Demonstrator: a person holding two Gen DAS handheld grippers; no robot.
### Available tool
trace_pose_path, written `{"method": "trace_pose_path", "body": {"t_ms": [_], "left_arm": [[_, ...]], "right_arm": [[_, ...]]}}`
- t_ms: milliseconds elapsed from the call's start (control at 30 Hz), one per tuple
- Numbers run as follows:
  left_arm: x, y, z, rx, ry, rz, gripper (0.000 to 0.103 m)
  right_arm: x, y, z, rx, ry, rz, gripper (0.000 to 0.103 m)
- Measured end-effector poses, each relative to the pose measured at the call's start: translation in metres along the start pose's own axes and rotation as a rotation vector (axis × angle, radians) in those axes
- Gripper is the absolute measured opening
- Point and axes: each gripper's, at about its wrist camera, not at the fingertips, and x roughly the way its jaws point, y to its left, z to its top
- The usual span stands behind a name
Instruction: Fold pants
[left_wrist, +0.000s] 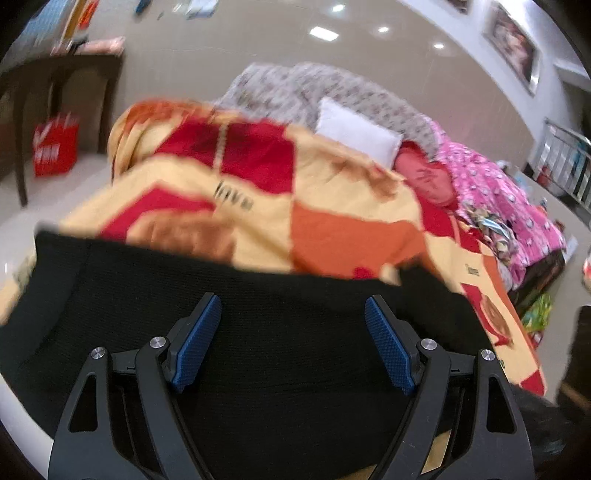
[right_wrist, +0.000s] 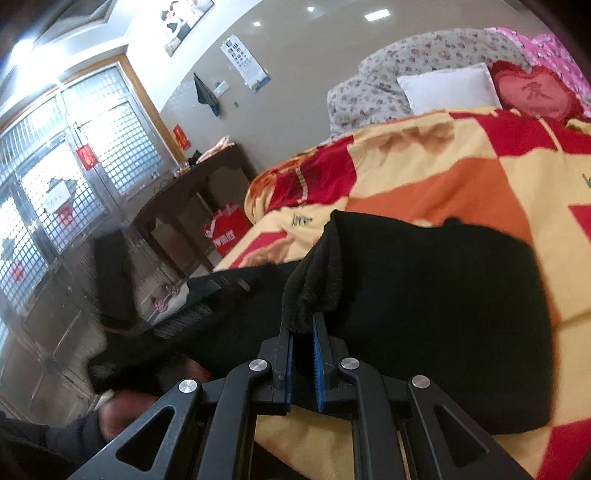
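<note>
Black knit pants (left_wrist: 155, 280) lie spread on a red, orange and cream bedspread (left_wrist: 332, 229). My left gripper (left_wrist: 293, 314) hovers over them, its blue-padded fingers (left_wrist: 199, 343) wide apart and open, nothing pinched. In the right wrist view the same pants (right_wrist: 443, 295) are partly doubled over on the bedspread (right_wrist: 461, 177). My right gripper (right_wrist: 303, 325) is shut on a bunched fold of the black fabric (right_wrist: 310, 288), lifted a little off the bed. The left gripper's dark body (right_wrist: 218, 288) shows at the left over the pants, with a hand (right_wrist: 125, 410) below it.
A white pillow (left_wrist: 354, 129), a floral quilt (left_wrist: 295, 88), a red heart cushion (left_wrist: 424, 177) and pink bedding (left_wrist: 491, 192) lie at the head of the bed. A dark wooden table (right_wrist: 192, 192) with a red bag (right_wrist: 227, 230) under it stands beside the bed, near a barred window (right_wrist: 55, 177).
</note>
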Motion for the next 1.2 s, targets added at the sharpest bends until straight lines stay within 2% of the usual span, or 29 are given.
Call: {"method": "trace_pose_path", "body": {"t_ms": [67, 167, 267, 333, 433, 467, 533, 633, 667, 700, 733, 767, 800, 833, 1033, 1200], "left_arm": [[-0.007, -0.01, 0.005, 0.056, -0.02, -0.045, 0.081], [0.003, -0.02, 0.015, 0.054, 0.09, -0.217, 0.08], [0.02, -0.022, 0.025, 0.013, 0.197, -0.271, 0.08], [0.03, -0.024, 0.034, -0.033, 0.256, -0.333, 0.08], [0.036, -0.037, 0.044, -0.04, 0.315, -0.401, 0.081], [0.037, -0.042, 0.046, -0.028, 0.332, -0.404, 0.08], [0.045, -0.048, 0.049, -0.017, 0.366, -0.362, 0.081], [0.06, -0.049, 0.053, -0.06, 0.412, -0.367, 0.08], [0.064, -0.049, 0.054, -0.065, 0.426, -0.372, 0.077], [0.066, -0.05, 0.055, -0.075, 0.443, -0.37, 0.071], [0.068, -0.05, 0.056, -0.083, 0.459, -0.374, 0.052], [0.071, -0.052, 0.055, -0.083, 0.471, -0.38, 0.038], [0.072, -0.051, 0.054, -0.086, 0.482, -0.369, 0.031], [0.071, -0.05, 0.053, -0.084, 0.486, -0.354, 0.013], [0.063, -0.038, 0.048, -0.049, 0.439, -0.294, 0.011], [0.08, -0.023, 0.033, -0.028, 0.441, -0.247, 0.011]], "right_arm": [[0.004, -0.006, -0.007, 0.011, -0.001, -0.003, 0.008], [0.003, 0.0, -0.013, -0.057, -0.04, -0.038, 0.008], [-0.002, 0.016, -0.02, -0.169, -0.1, -0.104, 0.008], [-0.005, 0.023, -0.023, -0.219, -0.127, -0.138, 0.008], [-0.005, 0.036, -0.027, -0.303, -0.154, -0.189, 0.008], [-0.004, 0.039, -0.029, -0.327, -0.163, -0.21, 0.008], [-0.003, 0.043, -0.031, -0.355, -0.176, -0.233, 0.008], [0.0, 0.048, -0.035, -0.395, -0.184, -0.27, 0.008], [0.002, 0.049, -0.036, -0.408, -0.183, -0.287, 0.008], [0.002, 0.05, -0.038, -0.413, -0.183, -0.294, 0.008], [0.001, 0.05, -0.04, -0.417, -0.182, -0.296, 0.008], [0.002, 0.052, -0.043, -0.42, -0.181, -0.299, 0.008], [0.002, 0.052, -0.044, -0.421, -0.18, -0.304, 0.008], [0.003, 0.051, -0.044, -0.419, -0.178, -0.305, 0.008], [0.004, 0.056, -0.048, -0.402, -0.162, -0.275, 0.008], [0.021, 0.05, -0.051, -0.369, -0.093, -0.259, 0.008]]}}
